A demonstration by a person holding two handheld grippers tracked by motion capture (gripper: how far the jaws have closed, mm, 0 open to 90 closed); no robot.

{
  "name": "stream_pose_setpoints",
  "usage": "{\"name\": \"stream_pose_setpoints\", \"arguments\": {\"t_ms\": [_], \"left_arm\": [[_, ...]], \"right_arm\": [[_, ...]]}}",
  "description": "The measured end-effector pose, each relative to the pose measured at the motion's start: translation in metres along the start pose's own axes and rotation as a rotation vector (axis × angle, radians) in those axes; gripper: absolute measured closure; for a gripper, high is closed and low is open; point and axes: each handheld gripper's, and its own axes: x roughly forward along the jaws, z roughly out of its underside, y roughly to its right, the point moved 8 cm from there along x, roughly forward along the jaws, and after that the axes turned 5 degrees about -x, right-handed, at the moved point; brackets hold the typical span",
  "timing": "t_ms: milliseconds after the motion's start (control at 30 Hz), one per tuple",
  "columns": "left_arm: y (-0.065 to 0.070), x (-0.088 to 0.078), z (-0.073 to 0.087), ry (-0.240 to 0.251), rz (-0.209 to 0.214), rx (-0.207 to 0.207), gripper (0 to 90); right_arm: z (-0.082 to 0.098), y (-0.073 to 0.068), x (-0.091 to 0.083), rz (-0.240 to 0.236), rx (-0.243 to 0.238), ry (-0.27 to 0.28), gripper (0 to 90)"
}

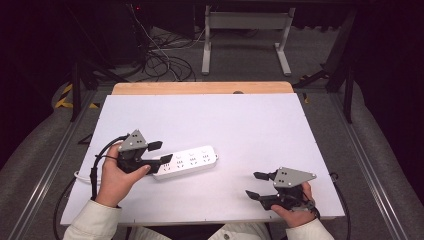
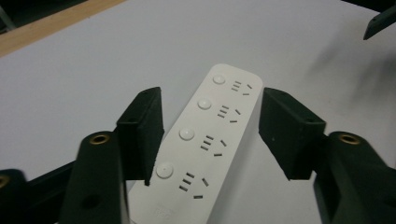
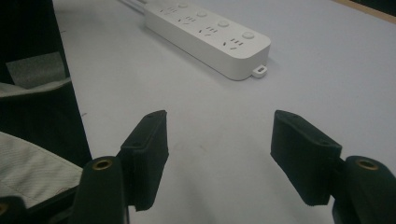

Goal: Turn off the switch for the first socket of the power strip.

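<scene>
A white power strip (image 1: pixel 187 161) with 4 round buttons lies on a pale grey-white table (image 1: pixel 250 125).

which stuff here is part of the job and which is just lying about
In the job:
- white four-socket plastic power strip
- left gripper, jaws open either side of the strip
- right gripper, open, waiting apart

Just lying about:
- tangled black cables on the floor
- white metal table frame beyond

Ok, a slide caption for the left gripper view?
Open left tongs straddle the white power strip on the table.
</scene>
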Motion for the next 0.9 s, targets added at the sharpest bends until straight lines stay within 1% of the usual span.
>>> {"name": "stream_pose_setpoints", "arguments": {"t_ms": [67,167,267,333,433,533,567,633,700,900], "left_arm": [[0.003,-0.004,-0.001,0.011,0.002,0.002,34.7],[0.005,-0.011,-0.003,0.049,0.012,-0.010,28.8],[0.006,-0.018,-0.004,0.080,-0.003,0.003,25.7],[0.006,-0.022,-0.003,0.098,0.001,0.016,24.2],[0.007,-0.028,0.000,0.126,0.018,0.020,21.5],[0.009,-0.031,0.006,0.137,0.032,0.021,19.8],[0.008,-0.032,0.008,0.143,0.030,0.027,20.0],[0.006,-0.036,0.013,0.148,0.009,0.034,20.7],[0.005,-0.039,0.018,0.152,0.004,0.033,20.6],[0.005,-0.045,0.035,0.174,0.036,-0.002,18.7]], "right_arm": [[0.000,0.000,0.000,0.000,-0.001,0.000,37.6],[0.000,0.001,0.000,-0.001,0.007,0.004,36.8],[0.000,0.001,-0.001,-0.002,0.007,0.006,36.7],[0.000,0.001,-0.001,-0.002,0.008,0.008,36.4],[0.000,0.001,-0.001,-0.004,0.010,0.007,36.0],[0.000,0.001,-0.001,-0.004,0.012,0.009,35.9],[0.000,0.001,-0.001,-0.003,0.012,0.009,35.9],[0.000,0.001,-0.001,-0.004,0.014,0.010,35.8],[0.000,0.001,-0.001,-0.004,0.012,0.009,35.8],[0.000,0.001,-0.001,-0.004,0.011,0.010,35.7]]}}
